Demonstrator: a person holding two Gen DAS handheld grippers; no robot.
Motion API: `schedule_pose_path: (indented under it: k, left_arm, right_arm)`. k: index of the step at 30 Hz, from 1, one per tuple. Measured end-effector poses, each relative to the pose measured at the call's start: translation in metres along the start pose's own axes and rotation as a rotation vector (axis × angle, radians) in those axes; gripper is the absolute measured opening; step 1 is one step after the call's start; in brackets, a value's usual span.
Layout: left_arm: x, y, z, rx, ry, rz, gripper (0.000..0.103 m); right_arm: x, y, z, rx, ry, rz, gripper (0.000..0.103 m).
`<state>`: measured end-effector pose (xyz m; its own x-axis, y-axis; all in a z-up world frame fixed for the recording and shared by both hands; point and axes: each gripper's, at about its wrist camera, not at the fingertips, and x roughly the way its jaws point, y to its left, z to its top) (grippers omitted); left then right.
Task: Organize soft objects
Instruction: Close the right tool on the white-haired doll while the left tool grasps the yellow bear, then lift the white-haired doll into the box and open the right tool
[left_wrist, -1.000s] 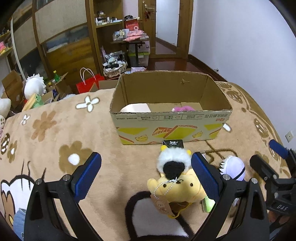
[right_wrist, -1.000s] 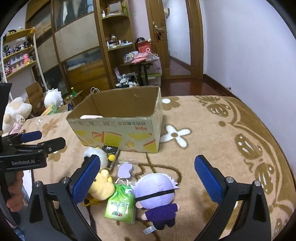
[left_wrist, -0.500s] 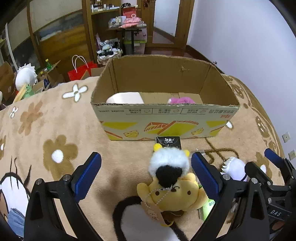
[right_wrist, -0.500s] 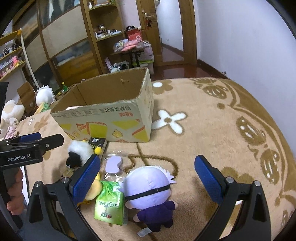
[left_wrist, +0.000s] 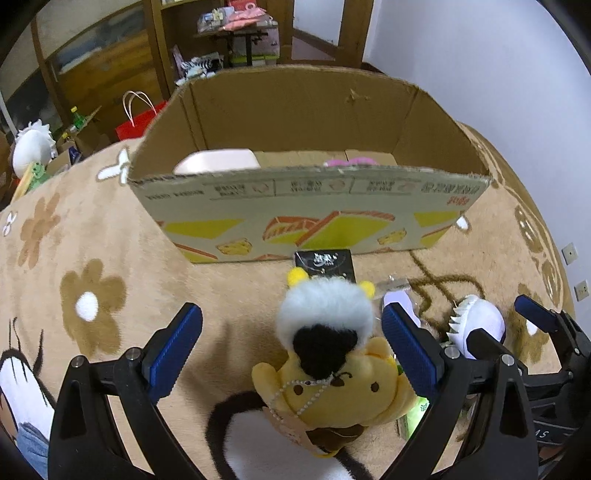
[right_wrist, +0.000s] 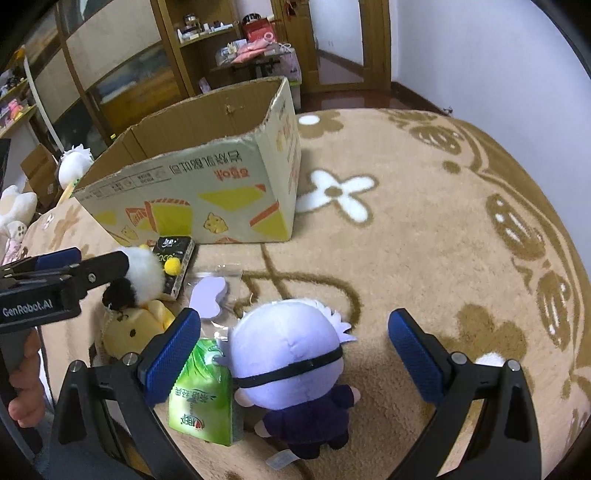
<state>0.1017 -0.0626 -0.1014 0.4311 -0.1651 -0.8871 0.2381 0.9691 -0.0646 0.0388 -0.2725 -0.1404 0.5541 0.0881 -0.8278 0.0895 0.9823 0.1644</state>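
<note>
Beige flowered carpet holds a cardboard box, and just before it the yellow plush lies between the left gripper's spread, empty fingers, head boxward, while the right gripper gapes over the purple-haired doll.

Landmark: the cardboard box stood on the carpet, open at the top.
In the box: a flat pad lay toward its left end, a small soft item toward its right.
Before the box: a tissue pack lay touching the box's front wall.
Nearer than the pack: the bear plush lay between the fingers of the left tool, apart from the box.
Right of the bear: a bagged pad, then the doll, well before the box's right corner, between the fingers of the right tool.
Beside the doll: a tissue packet, on its left, touching it.
Behind the box: shelves and a doorway.
</note>
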Motion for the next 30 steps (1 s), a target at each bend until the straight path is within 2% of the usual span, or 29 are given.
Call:
schedule_pose_path:
  k: [3,7,13,15,20,30]
  left_arm:
    - [0.005,-0.001,-0.002,-0.007,0.015,-0.006,0.097]
    - [0.008,-0.004,-0.001,-0.002,0.017,-0.018,0.092]
    - [0.013,-0.010,-0.002,0.016,0.043,-0.035,0.067]
    - [0.014,-0.011,-0.003,0.017,0.046,-0.048,0.057]
    - [0.018,-0.010,-0.003,0.003,0.062,-0.069,0.045]
    - [0.017,-0.003,-0.005,-0.037,0.051,-0.084,0.035]
  right_arm:
    - [0.005,0.000,-0.002,0.009,0.025,0.020,0.099]
    - [0.014,-0.001,-0.005,0.025,0.078,0.049,0.087]
    - [0.021,0.001,-0.009,0.019,0.118,0.036,0.072]
    - [0.022,0.000,-0.010,0.024,0.121,0.037,0.071]
    - [0.022,-0.001,-0.010,0.023,0.120,0.036,0.070]
    - [0.010,-0.004,-0.006,0.032,0.067,0.050,0.069]
